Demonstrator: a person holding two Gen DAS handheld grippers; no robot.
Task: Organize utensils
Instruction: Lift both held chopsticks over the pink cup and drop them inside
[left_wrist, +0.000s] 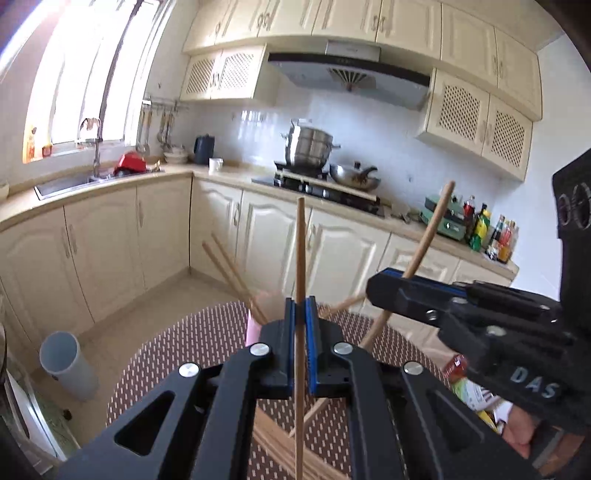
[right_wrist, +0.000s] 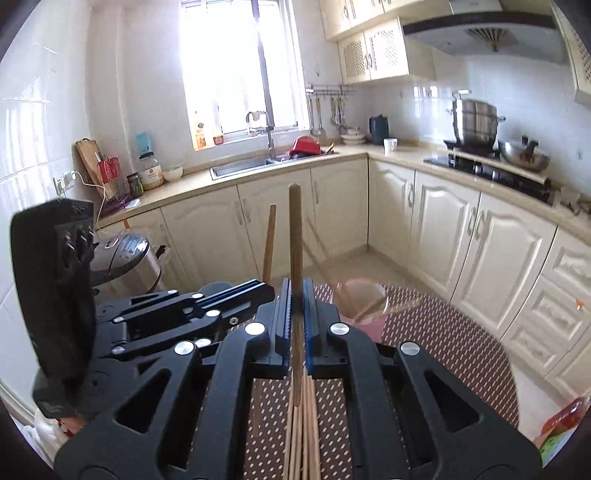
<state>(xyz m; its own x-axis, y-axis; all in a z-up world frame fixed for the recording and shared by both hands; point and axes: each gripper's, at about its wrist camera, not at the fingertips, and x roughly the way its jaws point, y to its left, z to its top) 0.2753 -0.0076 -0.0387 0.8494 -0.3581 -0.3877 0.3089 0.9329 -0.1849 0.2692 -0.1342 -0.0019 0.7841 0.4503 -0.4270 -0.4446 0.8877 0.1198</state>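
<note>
My left gripper (left_wrist: 300, 306) is shut on a wooden chopstick (left_wrist: 300, 243) that stands upright between its blue pads. To its right, my right gripper (left_wrist: 384, 286) holds a second chopstick (left_wrist: 430, 232), which leans to the right. The right wrist view shows the right gripper (right_wrist: 296, 291) shut on its chopstick (right_wrist: 295, 236), with the left gripper (right_wrist: 264, 290) and its chopstick (right_wrist: 269, 240) just to the left. A pink cup (right_wrist: 360, 306) with a few chopsticks in it stands on the dotted brown mat (right_wrist: 443, 332) beyond the grippers. Several loose chopsticks (right_wrist: 303, 424) lie on the mat beneath both grippers.
Colourful packets (left_wrist: 465, 387) lie at the right edge of the round table. A grey bin (left_wrist: 68, 365) stands on the floor to the left. A rice cooker (right_wrist: 122, 258) sits behind the left gripper. Cream kitchen cabinets and the counter run along the far walls.
</note>
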